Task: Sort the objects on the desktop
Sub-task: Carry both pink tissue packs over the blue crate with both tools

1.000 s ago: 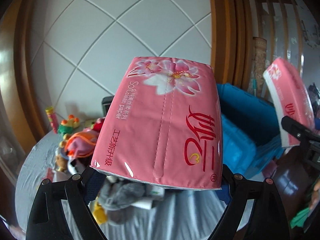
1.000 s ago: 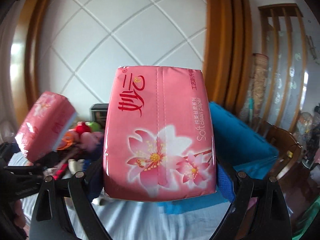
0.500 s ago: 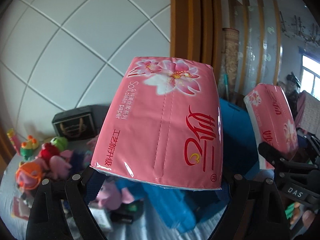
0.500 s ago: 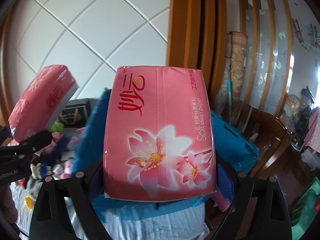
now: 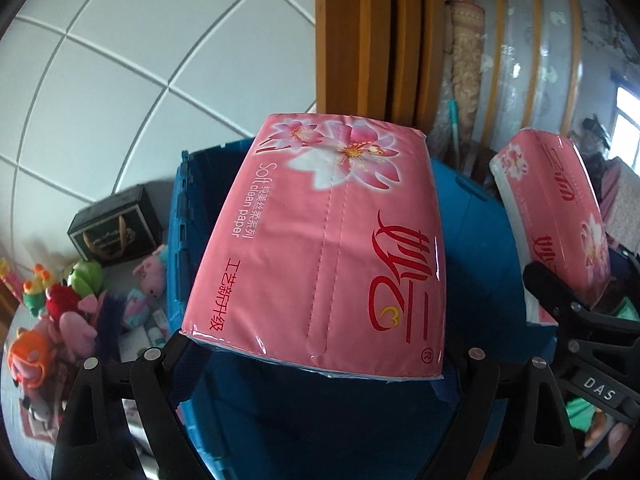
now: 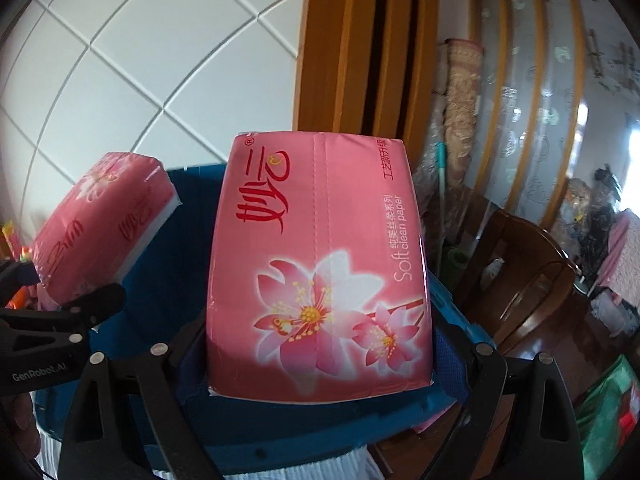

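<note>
My left gripper [image 5: 316, 364] is shut on a pink tissue pack [image 5: 320, 248] with a flower print, held over the open blue bin [image 5: 480, 256]. My right gripper [image 6: 320, 360] is shut on a second pink tissue pack [image 6: 320, 264], also above the blue bin [image 6: 192, 208]. Each pack shows in the other view: the right pack [image 5: 556, 220] at the right edge, the left pack [image 6: 100, 224] at the left. The bin's inside is mostly hidden behind the packs.
Plush toys [image 5: 64, 312] and a black box [image 5: 116, 228] lie on the table left of the bin. A white tiled wall [image 5: 140, 60] is behind. A dark wooden chair [image 6: 520, 264] stands to the right, with a wooden door frame [image 6: 352, 48] behind.
Both grippers have swung right with their packs, from over the toy pile to over the blue bin. The toys have slid to the left edge of the left view.
</note>
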`<state>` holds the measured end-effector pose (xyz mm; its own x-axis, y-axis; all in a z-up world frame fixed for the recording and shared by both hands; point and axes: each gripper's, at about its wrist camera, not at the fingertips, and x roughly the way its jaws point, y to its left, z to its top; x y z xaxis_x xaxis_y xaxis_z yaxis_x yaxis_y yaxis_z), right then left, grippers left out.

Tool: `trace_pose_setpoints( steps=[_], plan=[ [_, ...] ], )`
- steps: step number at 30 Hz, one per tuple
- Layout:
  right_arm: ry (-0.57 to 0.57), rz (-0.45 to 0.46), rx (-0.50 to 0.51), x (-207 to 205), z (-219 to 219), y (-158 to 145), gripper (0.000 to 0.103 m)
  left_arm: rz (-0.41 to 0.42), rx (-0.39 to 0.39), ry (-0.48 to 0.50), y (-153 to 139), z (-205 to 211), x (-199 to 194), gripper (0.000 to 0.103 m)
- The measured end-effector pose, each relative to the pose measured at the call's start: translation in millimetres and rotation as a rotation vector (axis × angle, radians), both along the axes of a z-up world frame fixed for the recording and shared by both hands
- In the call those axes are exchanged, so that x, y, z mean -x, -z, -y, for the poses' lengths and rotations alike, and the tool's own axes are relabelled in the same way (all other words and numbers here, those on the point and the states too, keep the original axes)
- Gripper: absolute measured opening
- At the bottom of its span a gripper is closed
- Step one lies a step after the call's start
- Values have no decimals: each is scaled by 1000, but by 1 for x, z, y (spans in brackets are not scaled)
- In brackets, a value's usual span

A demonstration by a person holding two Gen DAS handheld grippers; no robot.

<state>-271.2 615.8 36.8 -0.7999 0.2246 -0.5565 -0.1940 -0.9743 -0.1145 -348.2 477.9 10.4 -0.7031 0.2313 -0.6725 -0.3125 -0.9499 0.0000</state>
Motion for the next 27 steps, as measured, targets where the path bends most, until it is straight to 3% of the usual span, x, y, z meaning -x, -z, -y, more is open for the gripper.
trace_pose_setpoints(
  steps=[3, 7, 19, 27],
  plan=[
    [-78, 61, -50, 19, -12, -2, 92, 18, 1, -42, -2, -9, 2, 91],
    [-147, 60, -115, 28, -27, -9, 92, 17, -2, -96, -5, -18, -4, 91],
    [-265, 110, -50, 40, -78, 11, 92, 41, 62, -177, 7, -40, -22, 91],
    [-301, 234, -53, 47, -80, 46, 92, 114, 85, -182, 29, -42, -25, 91]
  ],
)
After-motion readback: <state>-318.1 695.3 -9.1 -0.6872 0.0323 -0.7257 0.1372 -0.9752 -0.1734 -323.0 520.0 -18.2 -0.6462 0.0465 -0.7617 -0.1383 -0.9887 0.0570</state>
